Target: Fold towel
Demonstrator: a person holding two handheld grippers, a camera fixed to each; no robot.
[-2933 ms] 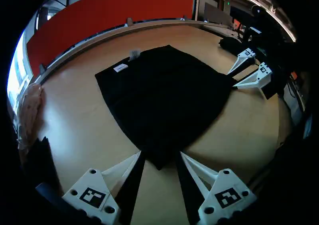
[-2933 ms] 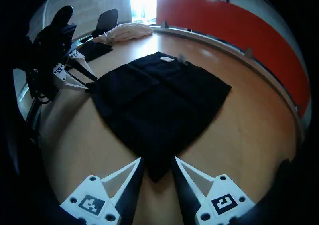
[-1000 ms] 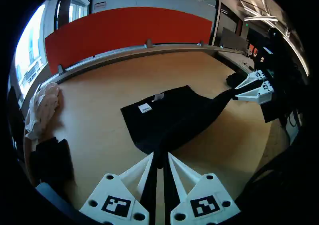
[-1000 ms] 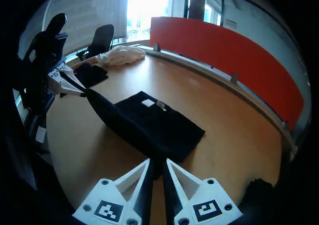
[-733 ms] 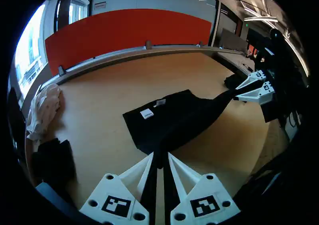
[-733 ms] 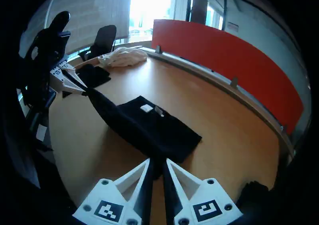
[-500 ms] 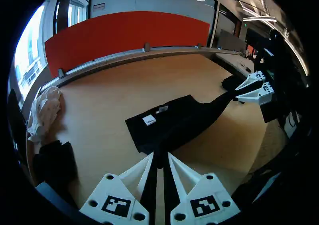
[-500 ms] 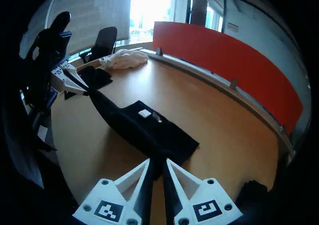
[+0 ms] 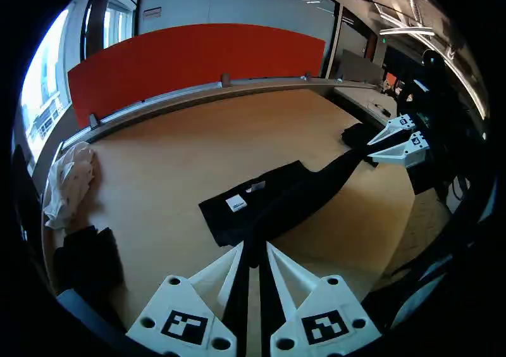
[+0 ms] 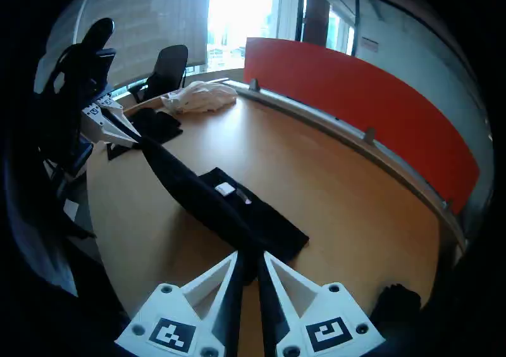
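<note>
Your left gripper [image 9: 253, 256] and right gripper [image 10: 248, 262] each pinch a corner of the black towel [image 9: 278, 192], lifted taut between them. Its far half lies on the table [image 9: 164, 161], well in from the edges. Pull unevenly and a corner could slip free, or the resting half could drag and bunch.

Left gripper [image 9: 253, 249] and right gripper [image 10: 248, 256] are held well apart, each with jaws clamped on the towel [image 9: 284, 192]
</note>
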